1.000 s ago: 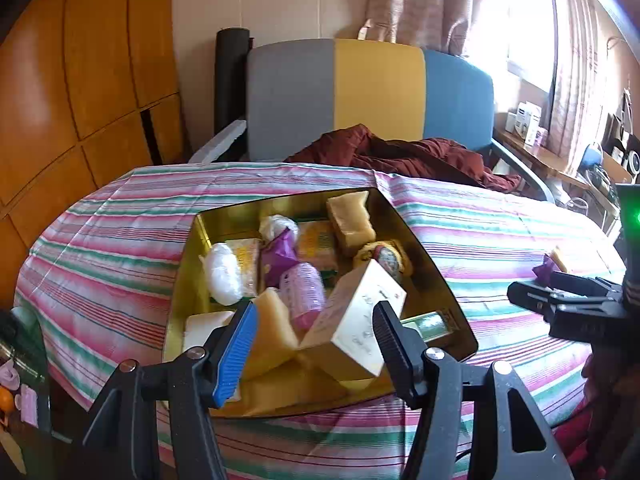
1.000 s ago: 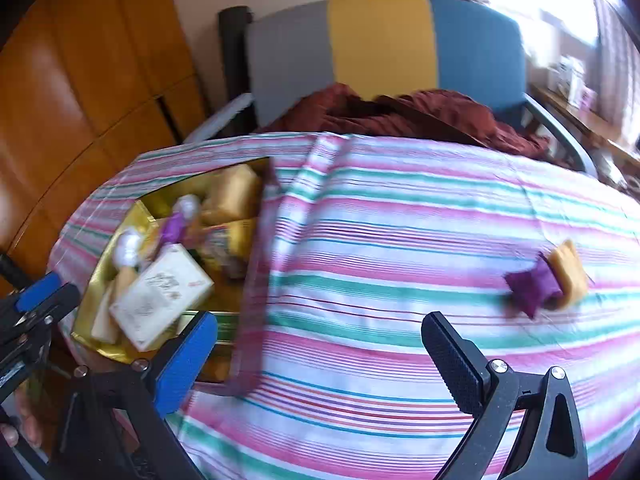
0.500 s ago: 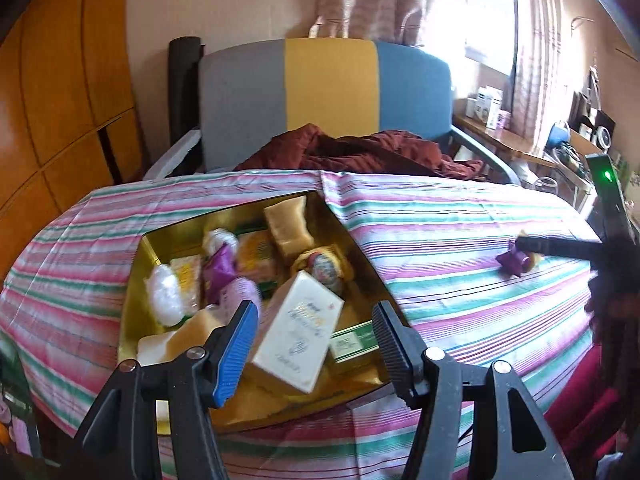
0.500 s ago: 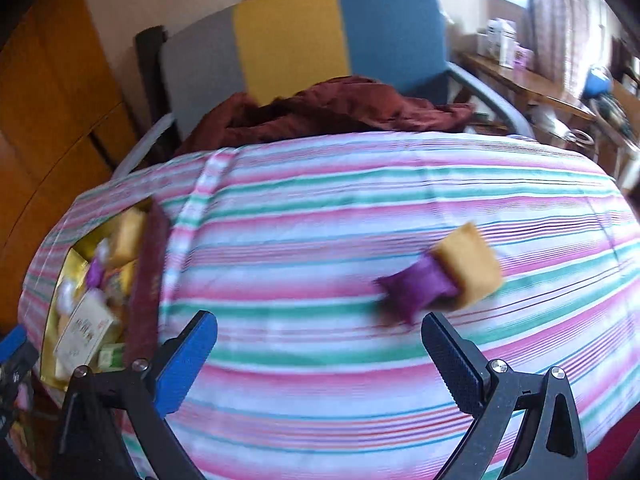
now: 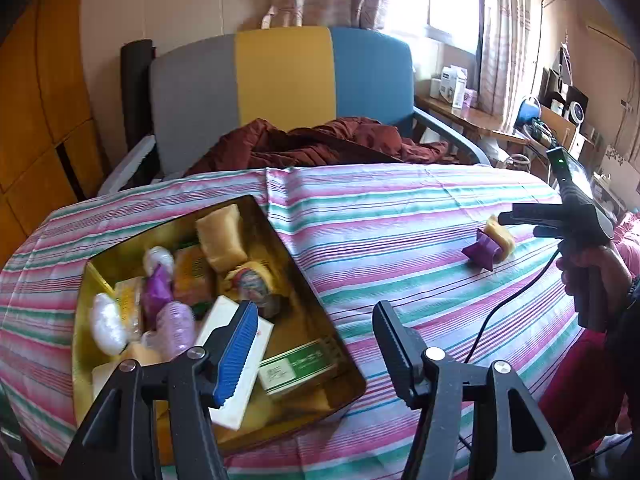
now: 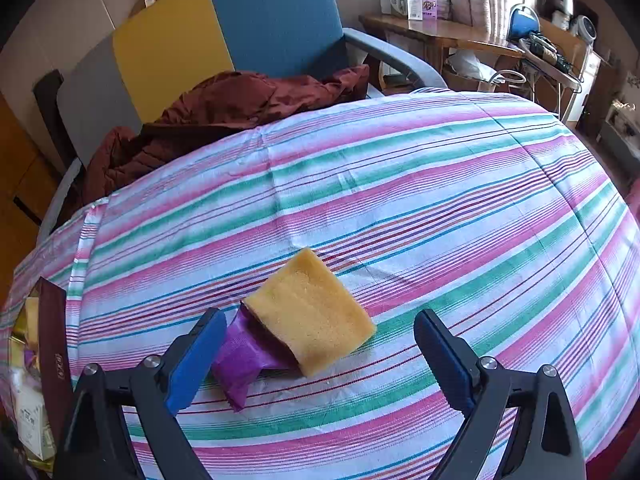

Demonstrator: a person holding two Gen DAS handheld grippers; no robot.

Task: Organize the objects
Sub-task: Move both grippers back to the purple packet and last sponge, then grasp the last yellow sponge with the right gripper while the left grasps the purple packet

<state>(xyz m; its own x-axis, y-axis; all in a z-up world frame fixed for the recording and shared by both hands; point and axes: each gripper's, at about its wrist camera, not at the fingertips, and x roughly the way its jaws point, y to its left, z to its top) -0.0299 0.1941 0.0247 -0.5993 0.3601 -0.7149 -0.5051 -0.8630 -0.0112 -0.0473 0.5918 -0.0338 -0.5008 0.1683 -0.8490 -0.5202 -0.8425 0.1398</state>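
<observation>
A gold tin box (image 5: 316, 300) sits on the striped tablecloth, holding several items: a white carton (image 5: 256, 344), a green-and-white packet (image 5: 298, 366), a yellow sponge (image 5: 220, 238) and wrapped sweets. My left gripper (image 5: 312, 344) is open and empty above the box's right edge. A yellow sponge (image 6: 312, 312) lies partly over a purple packet (image 6: 244, 356) on the cloth. My right gripper (image 6: 316, 356) is open around them, just short of touching. It also shows in the left wrist view (image 5: 560, 224), beside the sponge (image 5: 502, 236).
A grey, yellow and blue chair (image 5: 280, 80) with a dark red garment (image 5: 320, 144) stands behind the table. A wooden side table (image 6: 440, 36) with boxes is at the far right. The box edge (image 6: 52, 352) shows at the right wrist view's left.
My left gripper has drawn back right from the box, leaving the white carton in it. My right gripper has moved right and closed in on the sponge and purple packet.
</observation>
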